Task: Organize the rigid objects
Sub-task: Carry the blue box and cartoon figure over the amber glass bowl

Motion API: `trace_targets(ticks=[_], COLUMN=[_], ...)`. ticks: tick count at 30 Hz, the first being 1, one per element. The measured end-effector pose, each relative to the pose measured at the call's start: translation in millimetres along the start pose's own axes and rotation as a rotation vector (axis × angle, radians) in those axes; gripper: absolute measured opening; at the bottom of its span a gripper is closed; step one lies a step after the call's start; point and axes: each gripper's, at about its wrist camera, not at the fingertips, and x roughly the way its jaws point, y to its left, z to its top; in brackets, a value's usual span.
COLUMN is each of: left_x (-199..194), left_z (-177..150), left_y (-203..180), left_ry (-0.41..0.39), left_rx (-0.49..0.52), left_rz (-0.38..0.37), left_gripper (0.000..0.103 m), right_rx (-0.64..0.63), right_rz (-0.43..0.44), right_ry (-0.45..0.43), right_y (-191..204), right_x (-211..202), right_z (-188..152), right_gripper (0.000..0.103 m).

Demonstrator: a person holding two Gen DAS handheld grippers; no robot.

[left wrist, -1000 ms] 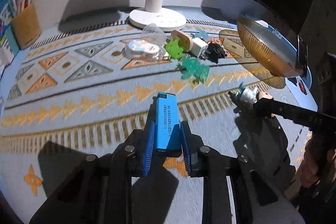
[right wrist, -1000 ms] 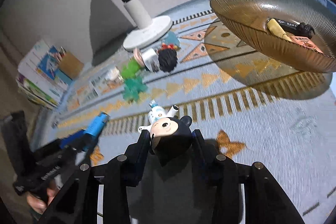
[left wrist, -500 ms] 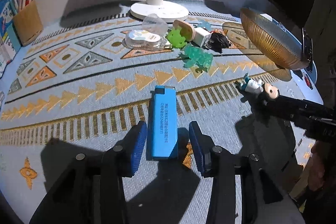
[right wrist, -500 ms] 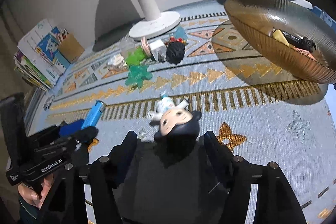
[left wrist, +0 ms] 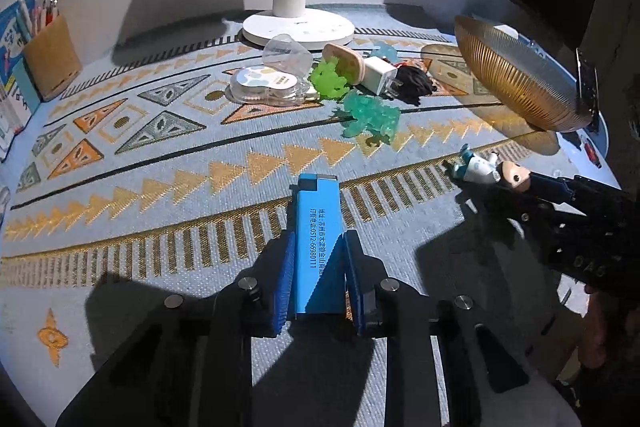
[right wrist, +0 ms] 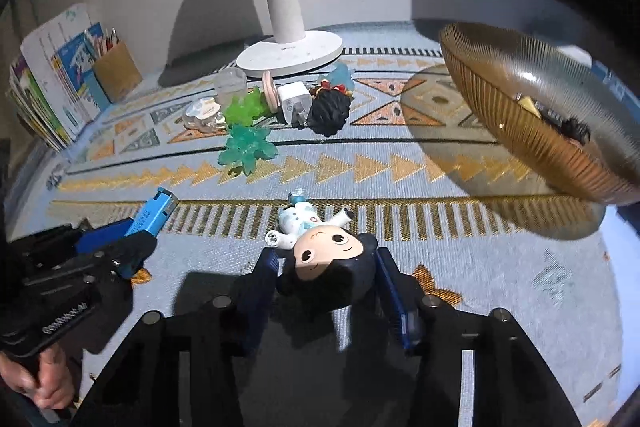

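The left tongs [left wrist: 316, 283] are clamped on a flat blue bar [left wrist: 318, 243] with printed text along its face, lying on the patterned surface [left wrist: 160, 187]. The right tongs [right wrist: 326, 291] grip a doll [right wrist: 320, 247] by its dark-haired head, white body pointing away.

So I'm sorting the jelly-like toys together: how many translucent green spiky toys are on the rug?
2. The lime-green spiky toy lies in the cluster by the white charger plug; the teal-green spiky toy lies just in front of it. More may hide within the cluster.
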Motion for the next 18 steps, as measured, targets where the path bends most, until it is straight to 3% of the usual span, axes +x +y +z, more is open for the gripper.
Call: trace_targets(ticks=[6, 11, 18], left_x=[-26, -53, -92], left_z=[5, 24, 83], left_y=[-6, -21, -64], left_ry=[-0.077, -0.146, -0.276], left_rx=[-0.006, 0.029, 0.117], left_rz=[-0.042, -0.048, -0.107], left_gripper=[0.021, 0.021, 0.021], right_rx=[0.029, 0.061, 0.175], right_rz=[0.041, 0.029, -0.145], right_ry=[-0.042, -0.139, -0.321], right_y=[-3, -14, -82], right_x=[-17, -58, -142], right_z=[4, 17, 50], right_gripper=[0.048, 0.048, 0.048])
